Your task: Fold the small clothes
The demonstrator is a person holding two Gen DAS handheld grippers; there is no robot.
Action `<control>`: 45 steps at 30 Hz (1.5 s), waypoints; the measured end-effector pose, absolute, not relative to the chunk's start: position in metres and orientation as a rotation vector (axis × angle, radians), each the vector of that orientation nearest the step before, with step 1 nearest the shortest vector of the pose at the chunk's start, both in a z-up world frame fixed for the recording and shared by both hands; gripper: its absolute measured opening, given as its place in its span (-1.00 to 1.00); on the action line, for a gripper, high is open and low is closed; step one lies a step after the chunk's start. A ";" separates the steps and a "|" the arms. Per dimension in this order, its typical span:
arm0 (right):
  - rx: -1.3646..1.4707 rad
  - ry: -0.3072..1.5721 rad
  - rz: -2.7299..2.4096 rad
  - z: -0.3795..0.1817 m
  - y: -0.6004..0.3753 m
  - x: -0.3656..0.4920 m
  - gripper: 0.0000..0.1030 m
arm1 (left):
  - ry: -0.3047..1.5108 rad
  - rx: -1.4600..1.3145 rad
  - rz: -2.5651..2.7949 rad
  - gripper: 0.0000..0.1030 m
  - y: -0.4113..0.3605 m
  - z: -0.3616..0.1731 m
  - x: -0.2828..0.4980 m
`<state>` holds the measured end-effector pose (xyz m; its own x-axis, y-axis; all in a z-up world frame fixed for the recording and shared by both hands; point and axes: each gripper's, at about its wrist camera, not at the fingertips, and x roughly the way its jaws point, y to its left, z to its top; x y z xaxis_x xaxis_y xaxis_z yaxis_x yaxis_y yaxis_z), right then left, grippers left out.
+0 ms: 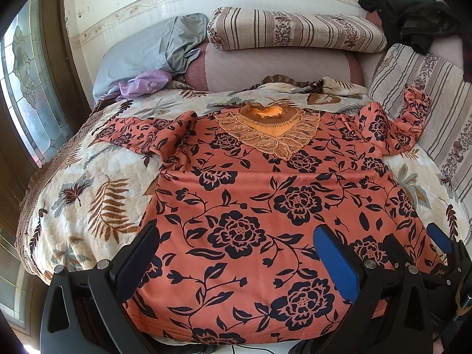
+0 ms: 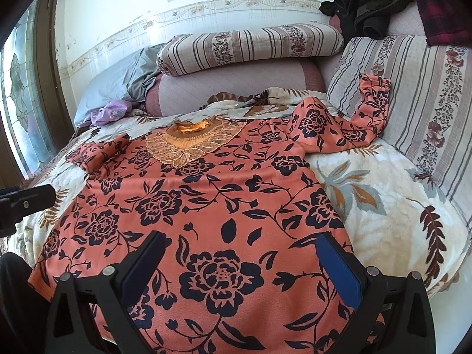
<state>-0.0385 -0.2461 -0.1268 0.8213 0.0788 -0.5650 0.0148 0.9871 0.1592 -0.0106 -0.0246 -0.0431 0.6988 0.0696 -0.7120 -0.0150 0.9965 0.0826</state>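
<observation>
Floral top (image 1: 265,200) flat on bedspread (image 1: 88,183), left gripper (image 1: 236,253) and right gripper (image 2: 239,262) agape above hem

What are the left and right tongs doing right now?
Left tongs: open, holding nothing, above the floral shirt.
Right tongs: open, holding nothing, above the same shirt's hem end.

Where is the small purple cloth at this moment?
The purple cloth lies at the far left of the bed in both views, against the grey pillow and beyond the left sleeve of the orange floral shirt.
</observation>
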 end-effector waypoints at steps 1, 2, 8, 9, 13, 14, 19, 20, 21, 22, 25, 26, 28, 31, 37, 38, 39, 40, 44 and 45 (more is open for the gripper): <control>0.160 0.608 0.034 -0.127 -0.246 -0.038 1.00 | 0.797 0.073 0.047 1.00 -0.025 -0.044 -0.010; 0.160 0.608 0.034 -0.127 -0.246 -0.038 1.00 | 0.799 0.073 0.046 1.00 -0.025 -0.044 -0.009; 0.159 0.619 0.031 -0.130 -0.247 -0.035 1.00 | 0.810 0.065 0.041 1.00 -0.022 -0.049 -0.003; 0.160 0.621 0.031 -0.131 -0.247 -0.035 1.00 | 0.814 0.063 0.038 1.00 -0.021 -0.050 -0.001; 0.199 0.642 0.041 -0.131 -0.252 -0.034 1.00 | 0.834 0.054 0.035 1.00 -0.010 -0.058 0.010; 0.217 0.651 0.045 -0.131 -0.255 -0.033 1.00 | 0.839 0.058 0.038 1.00 -0.006 -0.061 0.015; 0.384 0.618 0.133 -0.108 -0.292 -0.026 1.00 | 0.850 0.061 0.089 1.00 0.018 -0.068 0.047; 0.410 0.603 0.141 -0.103 -0.304 -0.021 1.00 | 0.847 0.061 0.096 1.00 0.022 -0.069 0.054; 0.448 0.587 0.157 -0.098 -0.321 -0.012 1.00 | 0.842 0.065 0.102 1.00 0.025 -0.070 0.063; 0.478 0.585 0.163 -0.095 -0.334 -0.003 1.00 | 0.839 0.070 0.105 1.00 0.027 -0.071 0.071; 0.499 0.575 0.062 -0.085 -0.390 0.033 0.98 | 0.835 0.090 0.102 1.00 0.033 -0.078 0.100; 0.489 0.562 0.016 -0.080 -0.409 0.044 0.96 | 0.833 0.094 0.102 1.00 0.035 -0.081 0.110; 0.473 0.554 -0.076 -0.071 -0.446 0.070 0.84 | 0.829 0.090 0.104 1.00 0.039 -0.089 0.129; 0.421 0.578 -0.192 -0.062 -0.495 0.119 0.72 | 0.845 0.068 0.099 1.00 0.043 -0.107 0.156; 0.376 0.649 -0.371 -0.060 -0.568 0.218 0.64 | 0.946 0.002 0.066 1.00 0.053 -0.162 0.176; 0.372 0.650 -0.395 -0.060 -0.574 0.232 0.63 | 0.942 -0.032 0.060 1.00 0.057 -0.159 0.176; 0.351 0.652 -0.424 -0.060 -0.578 0.249 0.61 | 0.943 -0.048 0.058 1.00 0.058 -0.160 0.177; 0.321 0.660 -0.447 -0.062 -0.582 0.264 0.61 | 0.950 -0.040 0.061 1.00 0.057 -0.163 0.177; 0.164 0.720 -0.569 -0.072 -0.582 0.315 0.37 | 0.948 -0.018 0.067 1.00 0.052 -0.165 0.176; 0.140 0.743 -0.603 -0.076 -0.583 0.323 0.15 | 0.948 -0.020 0.067 1.00 0.052 -0.165 0.176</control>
